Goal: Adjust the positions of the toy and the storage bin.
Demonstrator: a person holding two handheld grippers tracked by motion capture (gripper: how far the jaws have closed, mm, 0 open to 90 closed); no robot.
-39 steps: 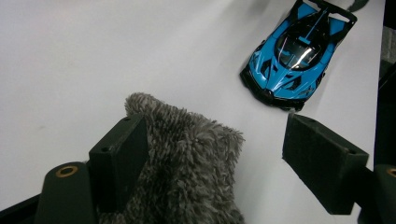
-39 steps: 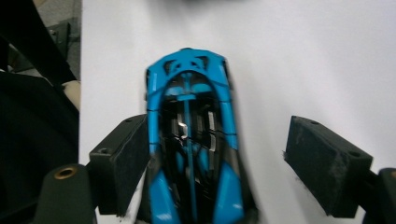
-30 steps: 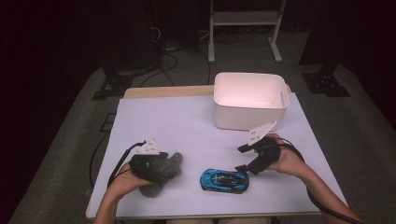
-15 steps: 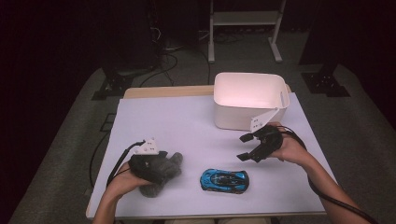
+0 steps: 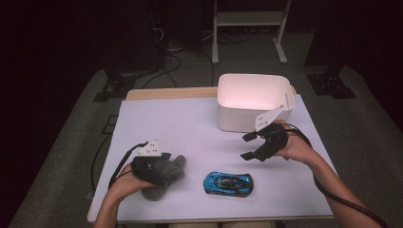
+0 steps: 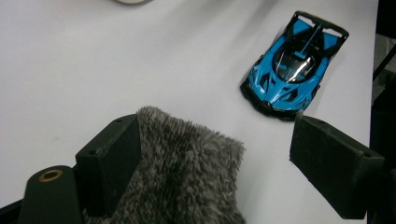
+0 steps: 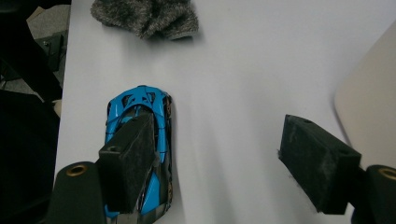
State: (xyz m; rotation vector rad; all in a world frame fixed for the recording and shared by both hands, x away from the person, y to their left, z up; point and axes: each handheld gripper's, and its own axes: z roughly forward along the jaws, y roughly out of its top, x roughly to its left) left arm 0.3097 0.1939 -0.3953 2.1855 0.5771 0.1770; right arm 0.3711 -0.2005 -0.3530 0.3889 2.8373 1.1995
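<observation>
1. Left gripper (image 5: 164, 168), near-left part of the table (image 5: 190, 123): it sits over a grey plush toy (image 5: 159, 183). In the left gripper view the fuzzy grey fabric (image 6: 187, 172) lies against one black jaw, while the other jaw stands well apart from it with bare table between. Jaws spread, nothing pinched.

2. Right gripper (image 5: 249, 146), right side of the table, raised above the surface and just near of the white bin (image 5: 252, 102). Jaws spread wide with nothing between them; they have just been easing slightly closer together, yet no thing sits in the gap (only white tabletop shows there in the right gripper view).

3. Blue toy car (image 5: 228, 183), flat on its wheels at the near-centre of the table, between the two hands. It lies right of the plush toy and near-left of the right gripper, apart from both.

4. In the right gripper view the car (image 7: 140, 140) shows below one jaw, partly covered by it; the high view shows that gripper clear of the car, so no contact.

5. In the left gripper view the car (image 6: 292, 65) lies beyond the jaws.

6. White bin, far-right on the table, open top; its inside looks empty as far as the high view shows.
</observation>
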